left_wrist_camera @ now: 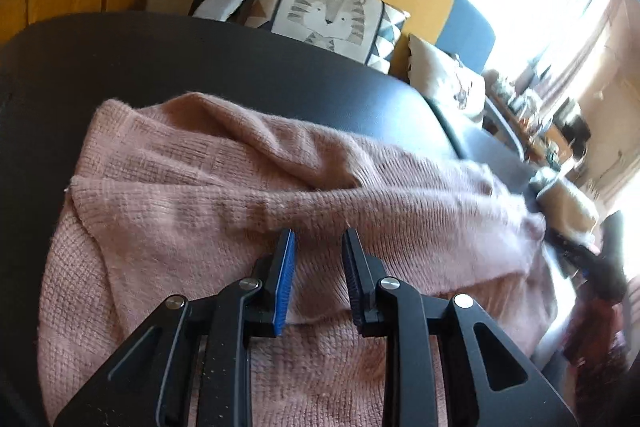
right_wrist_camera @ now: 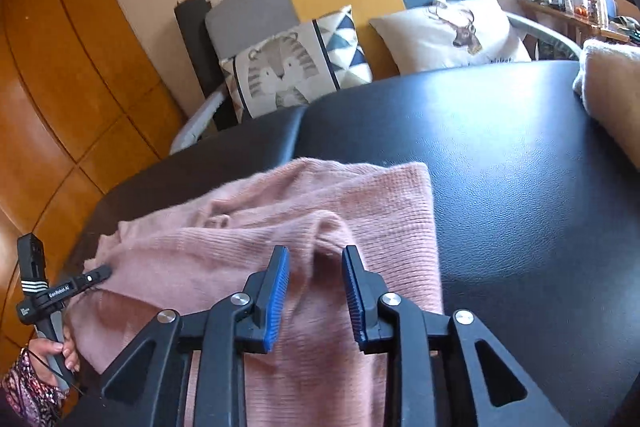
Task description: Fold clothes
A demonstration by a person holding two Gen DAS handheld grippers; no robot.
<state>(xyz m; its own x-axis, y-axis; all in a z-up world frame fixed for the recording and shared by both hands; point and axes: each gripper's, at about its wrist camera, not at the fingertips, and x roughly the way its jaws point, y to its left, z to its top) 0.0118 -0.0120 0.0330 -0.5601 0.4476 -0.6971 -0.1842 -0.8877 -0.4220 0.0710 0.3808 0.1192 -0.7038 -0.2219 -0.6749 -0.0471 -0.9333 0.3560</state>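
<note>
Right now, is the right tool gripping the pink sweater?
Apart. The right wrist view shows the right tool open above the pink sweater, pads clear of the knit.

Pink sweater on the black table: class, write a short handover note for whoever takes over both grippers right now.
Left gripper: jaws apart over the pink sweater, gripping nothing.
Right gripper: jaws apart above a raised fold, gripping nothing.
Sweater lies rumpled and partly doubled over on the black table; a second, paler garment waits at the far edge.
Done: a rough first fold.
Left: flatten, finish folding, then the other garment.

We see a black padded table (right_wrist_camera: 520,195) bearing 1 pink knit sweater (right_wrist_camera: 280,227) and, perhaps, a cream garment (right_wrist_camera: 612,87) at its far edge.
</note>
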